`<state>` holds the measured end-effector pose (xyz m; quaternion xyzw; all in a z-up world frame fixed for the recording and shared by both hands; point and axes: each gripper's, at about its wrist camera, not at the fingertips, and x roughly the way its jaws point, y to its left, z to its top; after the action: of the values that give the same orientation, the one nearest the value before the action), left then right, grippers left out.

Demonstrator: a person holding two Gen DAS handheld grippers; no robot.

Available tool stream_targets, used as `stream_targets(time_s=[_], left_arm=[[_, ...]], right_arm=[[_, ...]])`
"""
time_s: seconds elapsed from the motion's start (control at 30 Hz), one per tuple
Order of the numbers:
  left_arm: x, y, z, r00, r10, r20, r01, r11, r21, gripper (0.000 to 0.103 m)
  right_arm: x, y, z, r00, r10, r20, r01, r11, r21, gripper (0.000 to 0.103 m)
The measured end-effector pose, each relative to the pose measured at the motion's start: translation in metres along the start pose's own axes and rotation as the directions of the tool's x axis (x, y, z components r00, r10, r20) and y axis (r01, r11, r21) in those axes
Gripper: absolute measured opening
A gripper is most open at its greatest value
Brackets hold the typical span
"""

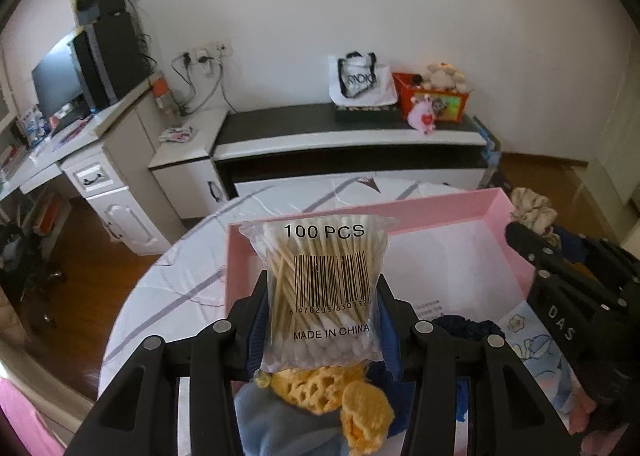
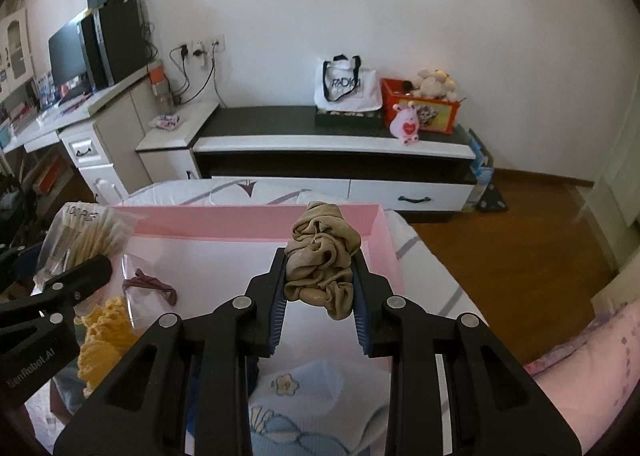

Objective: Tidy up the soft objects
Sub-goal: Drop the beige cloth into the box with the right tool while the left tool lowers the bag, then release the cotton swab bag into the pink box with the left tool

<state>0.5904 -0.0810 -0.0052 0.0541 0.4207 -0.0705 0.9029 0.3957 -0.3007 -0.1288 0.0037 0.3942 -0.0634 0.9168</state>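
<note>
A: The clear plastic bag of wooden cotton swabs is pinched upright in the left gripper, its printed side turned to the camera, and it is held over the near left corner of the shallow pink cardboard box.

B: And on the other side, the crumpled beige fabric scrunchie is squeezed between the pads of the right gripper, jaws drawn narrow around it, above the box's white floor.

A: Inside the box a thin maroon hair band can be seen lying on the floor. Just beside the left gripper a yellow crocheted piece is piled, and a pale cloth with a blue cartoon print is spread near the front.

B: The box itself is set on a round table under a white cloth with grey stripes.

A: Risk here, as it is judged: the swab bag is slick, and it is gripped low. If it is tilted, it could slide out and land on the yellow piece instead of the bare floor.

B: The two grippers are also carried close together over one box. A knock between them could be caused if both are lowered at once, and the scrunchie could be snagged on a pad at release.
</note>
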Motion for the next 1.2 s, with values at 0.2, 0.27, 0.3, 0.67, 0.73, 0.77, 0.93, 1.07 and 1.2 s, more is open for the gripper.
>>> stream_targets(time_s=[0.2,0.27,0.3,0.67,0.73,0.77,0.93,1.07,1.2], left_arm=[[0.032,-0.010,0.012,1.000,-0.020,-0.001,0.020,1.000,0.014,0.043],[0.037,-0.009,0.005,1.000,-0.010,-0.006,0.010,1.000,0.021,0.043],[0.042,-0.010,0.007,1.000,-0.012,-0.009,0.012,1.000,0.022,0.043],[0.049,-0.009,-0.035,0.998,-0.039,-0.044,0.039,0.999,0.004,0.048],[0.045,-0.005,-0.039,0.998,-0.037,-0.045,0.037,0.999,0.005,0.061],[0.045,-0.005,-0.039,0.999,-0.027,-0.042,0.027,1.000,0.000,0.066],[0.039,-0.010,-0.051,1.000,-0.001,-0.003,0.002,1.000,0.005,0.079],[0.030,-0.012,-0.066,1.000,0.007,0.011,-0.007,1.000,0.011,0.084],[0.023,-0.013,-0.075,1.000,0.018,0.017,-0.018,1.000,0.009,0.085]], right_arm=[[0.012,-0.006,-0.003,0.995,0.081,-0.050,-0.080,0.996,0.035,0.027],[0.011,-0.009,-0.004,0.993,0.106,-0.046,-0.104,0.994,0.046,0.030],[0.010,-0.010,-0.004,0.994,0.102,-0.039,-0.100,0.994,0.046,0.036],[0.002,-0.018,-0.004,0.990,0.139,-0.028,-0.137,0.987,0.081,0.069],[0.004,-0.020,-0.005,0.990,0.136,-0.034,-0.132,0.987,0.087,0.069],[0.004,-0.020,-0.005,0.990,0.133,-0.035,-0.130,0.988,0.087,0.069],[0.003,-0.021,-0.007,0.992,0.120,-0.034,-0.116,0.990,0.085,0.069],[-0.001,-0.019,-0.008,0.994,0.106,-0.032,-0.104,0.992,0.077,0.071],[-0.006,-0.017,-0.010,0.995,0.094,-0.027,-0.092,0.993,0.069,0.073]])
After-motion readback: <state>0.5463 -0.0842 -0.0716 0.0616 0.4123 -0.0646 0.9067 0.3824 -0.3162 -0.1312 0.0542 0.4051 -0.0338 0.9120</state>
